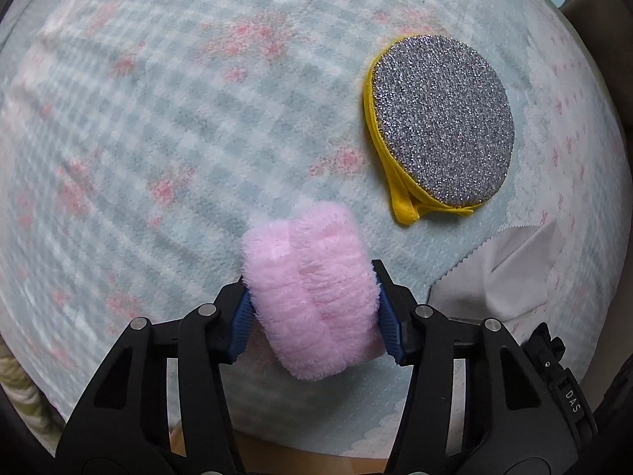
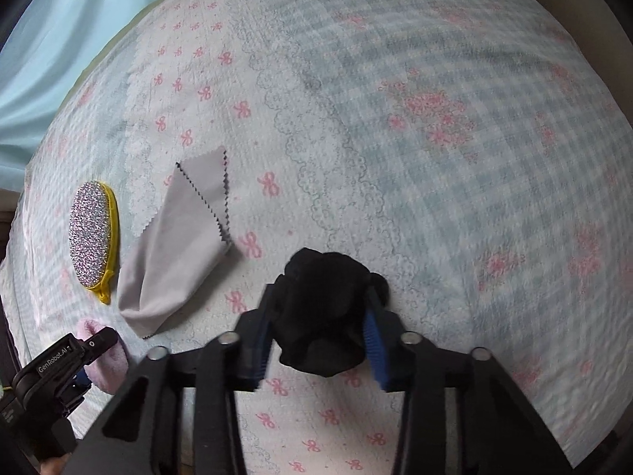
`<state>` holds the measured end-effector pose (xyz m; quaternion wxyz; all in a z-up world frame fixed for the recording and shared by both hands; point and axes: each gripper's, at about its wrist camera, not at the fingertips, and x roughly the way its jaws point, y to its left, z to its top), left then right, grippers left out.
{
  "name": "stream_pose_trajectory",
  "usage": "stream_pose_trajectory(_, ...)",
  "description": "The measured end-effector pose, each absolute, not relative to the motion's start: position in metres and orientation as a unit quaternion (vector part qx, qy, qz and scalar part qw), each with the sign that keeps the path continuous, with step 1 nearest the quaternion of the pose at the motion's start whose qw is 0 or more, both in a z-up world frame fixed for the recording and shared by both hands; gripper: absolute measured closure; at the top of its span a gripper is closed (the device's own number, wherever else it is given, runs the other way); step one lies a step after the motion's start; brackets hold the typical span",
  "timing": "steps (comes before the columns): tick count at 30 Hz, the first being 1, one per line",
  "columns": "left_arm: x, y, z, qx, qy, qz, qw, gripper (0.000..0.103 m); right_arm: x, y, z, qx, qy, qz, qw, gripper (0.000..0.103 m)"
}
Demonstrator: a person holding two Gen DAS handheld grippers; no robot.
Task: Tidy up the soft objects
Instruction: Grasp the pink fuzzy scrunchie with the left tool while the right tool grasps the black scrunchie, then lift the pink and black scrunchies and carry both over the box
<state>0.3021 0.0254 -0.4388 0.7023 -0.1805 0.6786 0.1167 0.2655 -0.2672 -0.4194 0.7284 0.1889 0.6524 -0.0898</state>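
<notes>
My left gripper (image 1: 312, 297) is shut on a fluffy pink band (image 1: 308, 289) and holds it just above the bedspread. The band's end also shows in the right wrist view (image 2: 105, 352), beside the left gripper's body (image 2: 59, 364). My right gripper (image 2: 320, 316) is shut on a bunched black cloth (image 2: 320, 316), low over the bedspread. An oval silver scrub pad with yellow trim (image 1: 441, 122) lies ahead right of the left gripper; it also shows in the right wrist view (image 2: 93, 233). A folded grey cloth with zigzag edges (image 2: 182, 245) lies between the pad and the right gripper, and shows in the left wrist view (image 1: 502, 277).
A pale blue checked bedspread with pink bows and flowers (image 2: 435, 138) covers the whole surface. A light blue curtain (image 2: 59, 39) hangs beyond its far left edge. The bedspread's near edge (image 1: 316, 447) lies under the left gripper.
</notes>
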Motion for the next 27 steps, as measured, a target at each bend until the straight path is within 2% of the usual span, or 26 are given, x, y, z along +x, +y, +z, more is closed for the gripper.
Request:
stream_pose_trajectory(5,0.304,0.024,-0.434,-0.181,0.675,0.113,0.706,0.059,0.263,-0.275,-0.418,0.193,0.651,-0.086,0.730,0.075)
stream_pose_trajectory(12,0.298,0.021,-0.401,-0.171,0.661,0.101,0.723,0.061,0.257,-0.277,-0.399,0.198,0.641,-0.079,0.737,0.076)
stream_pose_trajectory(21,0.292,0.019,-0.329,-0.163,0.629,0.086,0.755,0.061,0.250,-0.278,-0.343,0.189,0.613,-0.065,0.764,0.076)
stream_pose_trajectory(27,0.277,0.011,-0.268,-0.156,0.597,0.070,0.783,0.061,0.237,-0.276,-0.280,0.171,0.584,-0.049,0.792,0.077)
